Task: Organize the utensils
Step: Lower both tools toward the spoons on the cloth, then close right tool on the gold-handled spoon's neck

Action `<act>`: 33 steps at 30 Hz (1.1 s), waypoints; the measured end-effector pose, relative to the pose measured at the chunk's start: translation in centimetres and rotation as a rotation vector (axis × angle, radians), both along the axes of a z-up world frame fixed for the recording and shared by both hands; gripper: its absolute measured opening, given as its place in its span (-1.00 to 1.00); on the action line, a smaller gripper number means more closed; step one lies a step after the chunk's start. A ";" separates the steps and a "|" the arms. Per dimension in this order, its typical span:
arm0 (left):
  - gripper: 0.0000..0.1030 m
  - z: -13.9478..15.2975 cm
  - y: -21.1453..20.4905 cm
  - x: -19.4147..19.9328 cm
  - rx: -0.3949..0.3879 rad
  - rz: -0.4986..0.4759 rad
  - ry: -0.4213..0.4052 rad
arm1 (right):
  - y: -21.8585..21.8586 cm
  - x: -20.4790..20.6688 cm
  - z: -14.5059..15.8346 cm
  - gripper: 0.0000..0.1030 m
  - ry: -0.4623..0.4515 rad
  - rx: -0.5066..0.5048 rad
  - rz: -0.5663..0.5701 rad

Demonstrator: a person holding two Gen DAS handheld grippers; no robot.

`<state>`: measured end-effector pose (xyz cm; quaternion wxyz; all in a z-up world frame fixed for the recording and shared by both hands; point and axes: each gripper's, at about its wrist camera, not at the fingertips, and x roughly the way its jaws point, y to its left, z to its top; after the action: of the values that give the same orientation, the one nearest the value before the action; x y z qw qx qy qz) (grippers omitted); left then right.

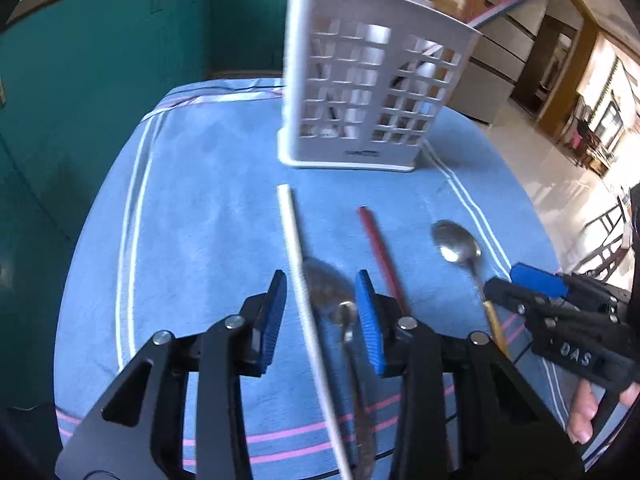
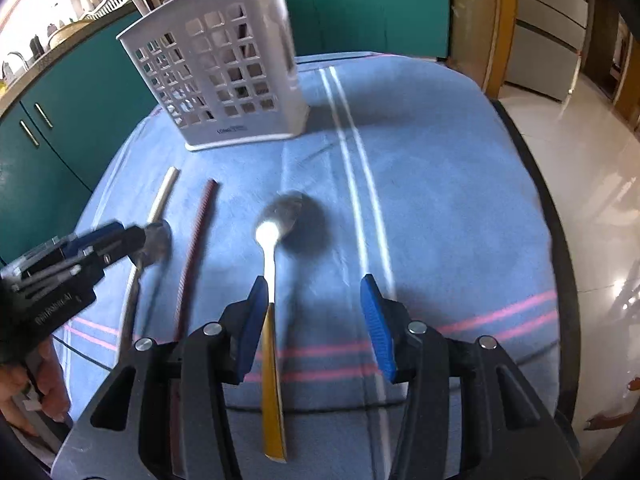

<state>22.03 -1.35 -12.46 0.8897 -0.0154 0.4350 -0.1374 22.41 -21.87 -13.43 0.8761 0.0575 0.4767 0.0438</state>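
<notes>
I'm looking at a table under a blue towel (image 1: 200,208) with white and pink stripes. Sitting on it: white slotted utensil caddy (image 1: 360,92) standing upright at the far end, white chopstick (image 1: 294,248), red chopstick (image 1: 380,252), an all-metal spoon (image 1: 348,320) lying between them, and a gold-handled spoon (image 2: 272,280) lying right of the red one.
</notes>
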 end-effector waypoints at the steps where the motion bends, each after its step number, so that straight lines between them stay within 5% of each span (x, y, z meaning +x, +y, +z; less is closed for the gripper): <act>1: -0.31 0.0 0.3 0.0 -0.004 0.006 0.002 | 0.4 0.5 -0.1 -0.09 0.004 -0.012 0.011; 5: -0.31 0.1 1.0 -0.3 -0.020 0.013 0.006 | 2.9 2.4 -1.0 -0.09 0.025 -0.068 0.070; 6: -0.31 0.0 1.0 -0.3 -0.019 0.013 0.007 | 3.1 2.6 -1.1 -0.32 0.024 -0.061 0.072; 7: -0.31 0.0 1.0 -0.3 -0.018 0.012 0.008 | 3.2 2.7 -1.2 -0.79 0.026 -0.044 0.074; 10: -0.40 -0.3 0.6 -0.2 -0.031 -0.002 0.018 | 2.6 2.4 -1.2 -0.92 0.031 0.033 0.078; 15: -0.40 -0.6 -0.9 -0.1 -0.051 -0.042 0.031 | -0.7 1.0 -1.3 -0.89 0.024 0.066 0.002; 22: -0.40 -0.3 -4.1 -0.6 -0.072 -0.128 0.024 | -4.0 -0.8 -1.5 -0.49 0.011 0.062 -0.081; 26: -0.39 -1.0 -4.9 -0.3 -0.019 -0.112 0.035 | -4.9 -1.0 -1.3 -0.48 0.004 0.085 -0.099; 33: -0.40 -0.8 -5.6 -0.3 -0.072 -0.152 0.038 | -6.2 -1.2 -1.3 -0.35 0.008 0.034 -0.144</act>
<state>21.70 -6.90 -13.27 0.8672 -0.0172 0.4465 -0.2197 21.24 -28.06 -14.76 0.8740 0.1068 0.4739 -0.0112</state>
